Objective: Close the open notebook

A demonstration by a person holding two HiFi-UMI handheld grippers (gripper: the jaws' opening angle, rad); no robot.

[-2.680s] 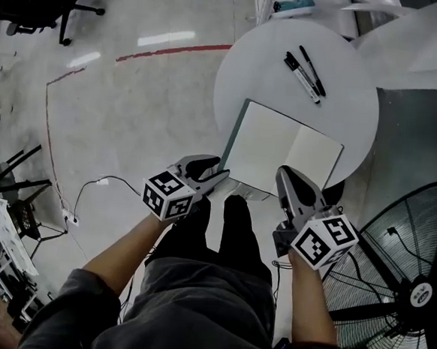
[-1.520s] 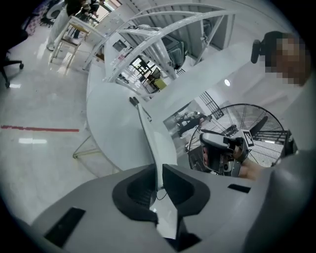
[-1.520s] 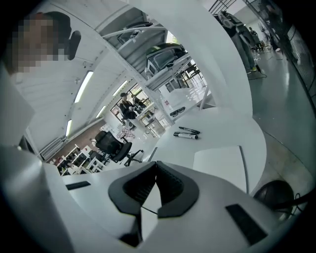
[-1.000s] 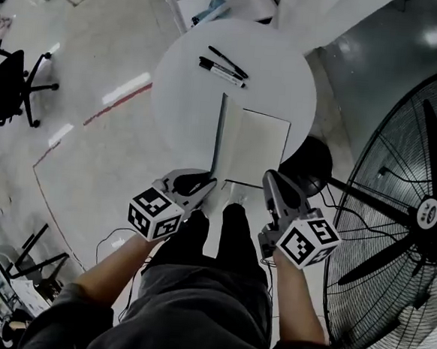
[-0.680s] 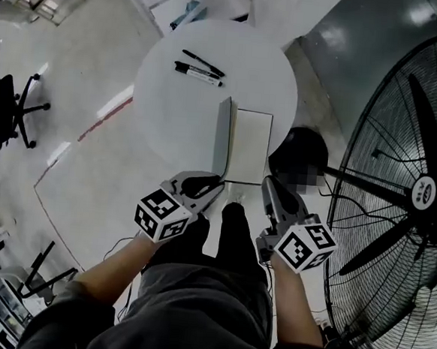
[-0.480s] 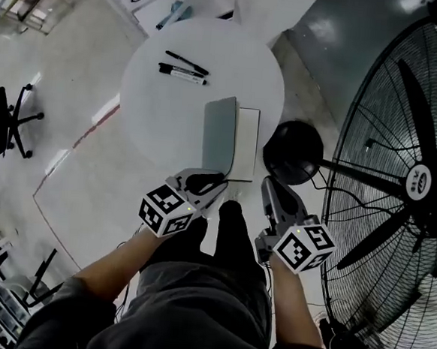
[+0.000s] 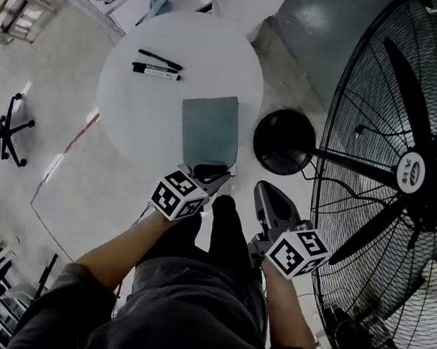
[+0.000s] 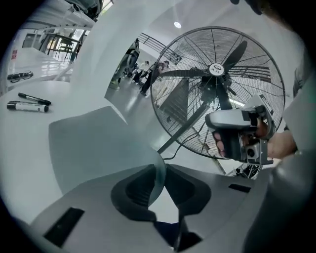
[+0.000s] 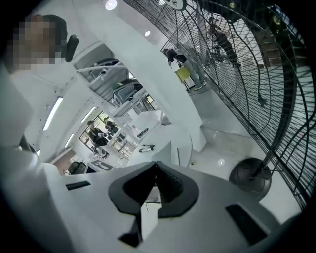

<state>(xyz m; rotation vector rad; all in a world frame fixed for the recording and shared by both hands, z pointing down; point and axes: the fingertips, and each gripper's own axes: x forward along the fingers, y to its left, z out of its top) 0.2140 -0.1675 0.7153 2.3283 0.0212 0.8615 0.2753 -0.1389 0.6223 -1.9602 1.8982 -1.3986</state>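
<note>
**Notebook shut, left tongs on its cover corner**

Notebook (image 7: 209,128) lies closed and flat on the round white table (image 7: 132,118), grey-green cover up, towards the table's near side. Left tongs (image 7: 212,175) are at its near edge. Right tongs (image 7: 265,190) sit off to the right, apart from the book and off the table, near the fan base (image 7: 283,141).

Left tongs: pads nipped on the near corner of the cover, which curls up between them. The jaws have just eased open a touch, but the cover is between them and both pads look in contact.
Right tongs: jaw tips together, nothing between them.

Per view:
- Head view gives the layout: two markers (image 7: 158,63) at the table's far side, well apart from the book, and a big floor fan (image 7: 400,162) to the right.
- Left gripper view is the only one showing the pinch and the curl in the cover. It also catches the right tongs' body, in the person's hand, in front of the fan.
- Right gripper view shows its own jaws closed. The notebook appears beyond them only as a thin slab on the table, nearly edge-on.
</note>
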